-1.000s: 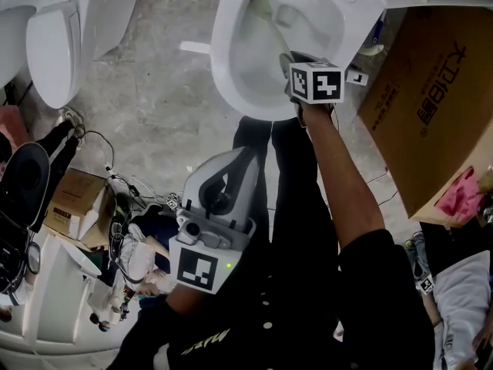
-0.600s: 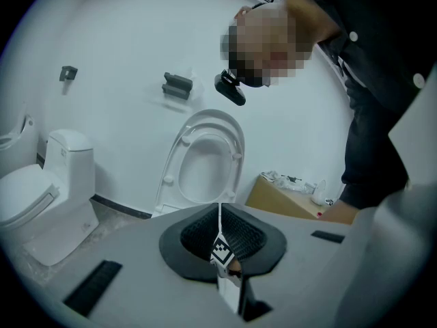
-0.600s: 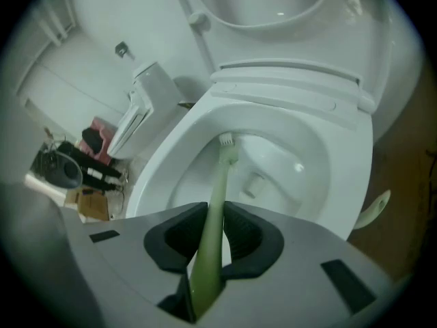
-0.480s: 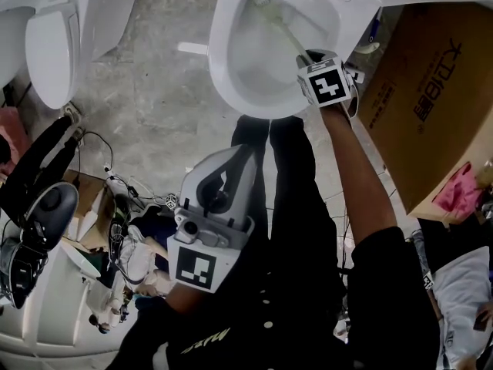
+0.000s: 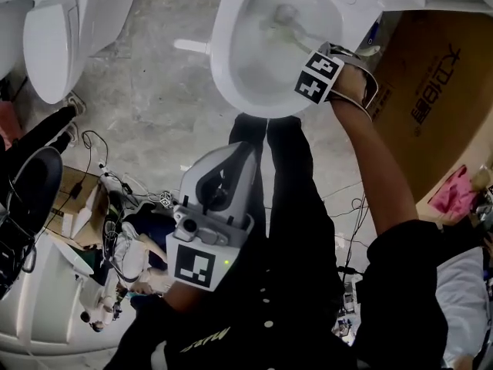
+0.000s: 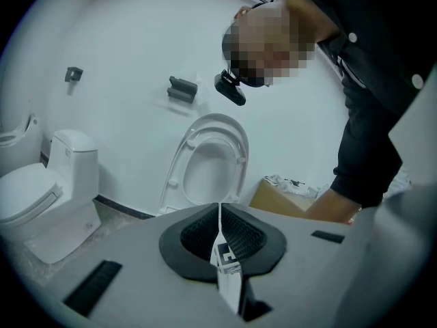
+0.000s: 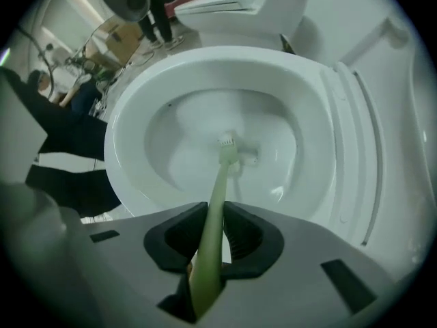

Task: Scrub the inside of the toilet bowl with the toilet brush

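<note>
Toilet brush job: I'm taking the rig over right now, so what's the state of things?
Right hand-held gripper: shut on the toilet brush handle, with the brush head down at the bottom of the toilet bowl.
Left hand-held gripper: shut, empty, held low and away from the bowl.
Done: the brush is in the bowl; how much is scrubbed cannot be told.
Left: scrub round the inner walls.

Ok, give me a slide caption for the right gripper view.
Right claw clamped on the pale green toilet brush, its head down inside the white toilet bowl.
</note>
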A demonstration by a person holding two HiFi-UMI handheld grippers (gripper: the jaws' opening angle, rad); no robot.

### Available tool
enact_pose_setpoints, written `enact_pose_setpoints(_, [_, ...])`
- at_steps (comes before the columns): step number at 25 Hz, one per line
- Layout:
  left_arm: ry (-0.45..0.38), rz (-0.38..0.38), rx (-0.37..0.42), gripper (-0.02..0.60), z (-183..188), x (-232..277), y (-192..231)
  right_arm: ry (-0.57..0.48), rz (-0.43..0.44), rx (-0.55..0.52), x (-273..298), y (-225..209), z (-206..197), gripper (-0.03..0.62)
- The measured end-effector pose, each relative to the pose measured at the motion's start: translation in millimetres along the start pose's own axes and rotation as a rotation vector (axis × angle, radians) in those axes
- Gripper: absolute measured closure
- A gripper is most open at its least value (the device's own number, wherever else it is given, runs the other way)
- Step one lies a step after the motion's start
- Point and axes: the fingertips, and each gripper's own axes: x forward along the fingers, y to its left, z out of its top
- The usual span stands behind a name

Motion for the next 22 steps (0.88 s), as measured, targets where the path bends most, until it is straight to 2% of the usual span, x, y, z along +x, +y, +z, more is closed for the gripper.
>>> enact_pose_setpoints(5, [0.008, 0.021, -0.006, 0.548, -3, -4, 13, 0.093, -0.031, -0.192, 17, 2, 5, 0.503])
enact_pose_setpoints(9, [0.011, 0.024, -0.013, 0.547, -5, -3, 16, 0.074, -0.012, -0.199, 25, 2, 15, 0.503])
enact_pose_setpoints(15, [0.018, 0.019, -0.021, 0.547, -8, 2, 21, -0.017, 0.049, 0.036, 29, -1, 20, 0.503])
enact_pose_setpoints(22, [0.030, 0.007, -0.019, 0.548, -8, 10, 20, -0.129, 0.117, 0.415, 28, -7, 23, 0.503])
